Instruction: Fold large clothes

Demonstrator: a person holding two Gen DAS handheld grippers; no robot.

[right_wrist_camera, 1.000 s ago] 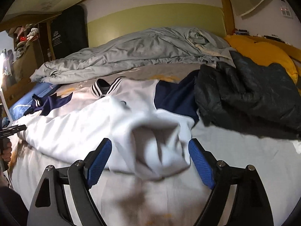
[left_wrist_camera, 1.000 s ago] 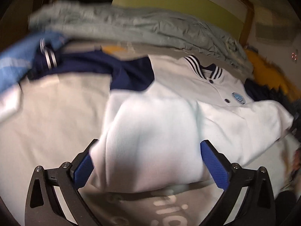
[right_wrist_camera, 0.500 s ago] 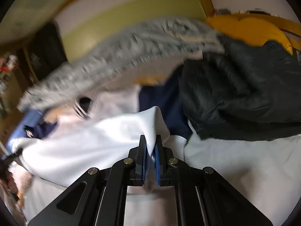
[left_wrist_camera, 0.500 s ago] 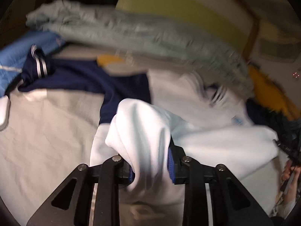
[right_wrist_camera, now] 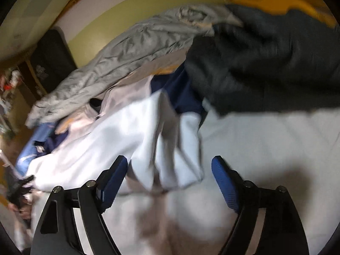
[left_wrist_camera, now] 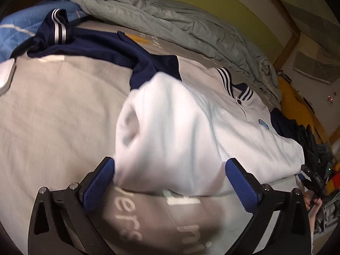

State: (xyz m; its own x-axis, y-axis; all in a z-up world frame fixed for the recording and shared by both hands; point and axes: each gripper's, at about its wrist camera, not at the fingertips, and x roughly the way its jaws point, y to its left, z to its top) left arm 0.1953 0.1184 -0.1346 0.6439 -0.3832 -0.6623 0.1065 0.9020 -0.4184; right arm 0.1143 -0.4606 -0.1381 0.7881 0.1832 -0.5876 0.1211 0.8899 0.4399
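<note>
A white varsity jacket (left_wrist_camera: 191,131) with navy sleeves (left_wrist_camera: 102,44) and a striped collar lies on the bed, its lower hem folded up over the body. My left gripper (left_wrist_camera: 170,174) is open, its blue pads on either side of the folded white hem. In the right wrist view the same jacket (right_wrist_camera: 127,131) lies bunched, with a navy sleeve (right_wrist_camera: 178,89) behind it. My right gripper (right_wrist_camera: 170,174) is open, with the white hem corner lying loose between the pads.
A grey duvet (left_wrist_camera: 170,21) lies bunched along the far side of the bed. A black puffer jacket (right_wrist_camera: 265,63) and a yellow cushion (right_wrist_camera: 286,0) lie at the right. A blue blanket (left_wrist_camera: 21,25) lies at the left. The bedsheet (right_wrist_camera: 265,144) is light grey.
Half a second ago both grippers were shut on the white hem and held it up. Both have now opened and the hem has dropped onto the jacket.
</note>
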